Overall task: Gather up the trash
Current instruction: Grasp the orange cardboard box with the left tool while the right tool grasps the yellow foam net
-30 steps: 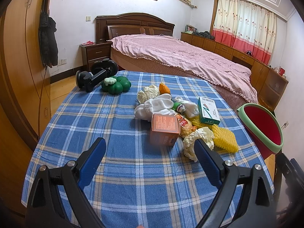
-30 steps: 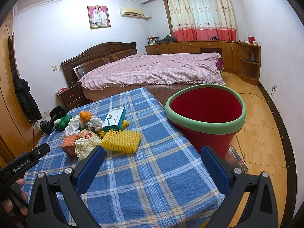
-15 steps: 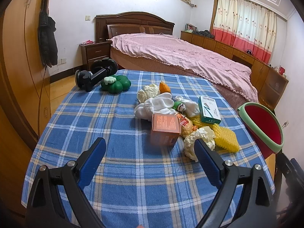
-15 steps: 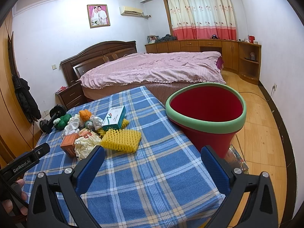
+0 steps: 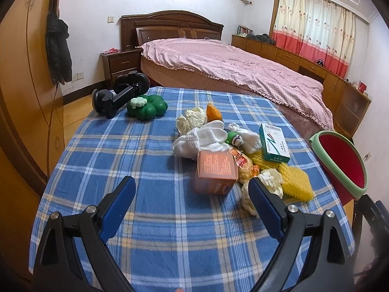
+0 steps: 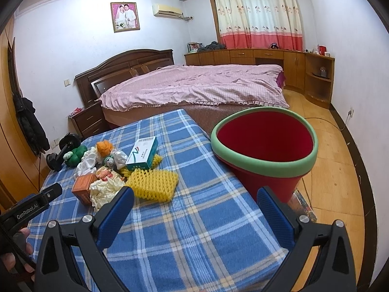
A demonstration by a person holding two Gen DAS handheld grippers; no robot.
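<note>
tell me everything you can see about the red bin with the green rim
The red bin is a round, tapering bucket, wide at the mouth and narrower toward the base, with a thick pale green rim that looks soft or rubbery. Its inside is plain red and looks empty. It stands beside the right edge of the blue plaid table, tilted so its mouth faces the cameras. Its base is hidden, so what it rests on cannot be told. In the left wrist view only part of it shows.
</note>
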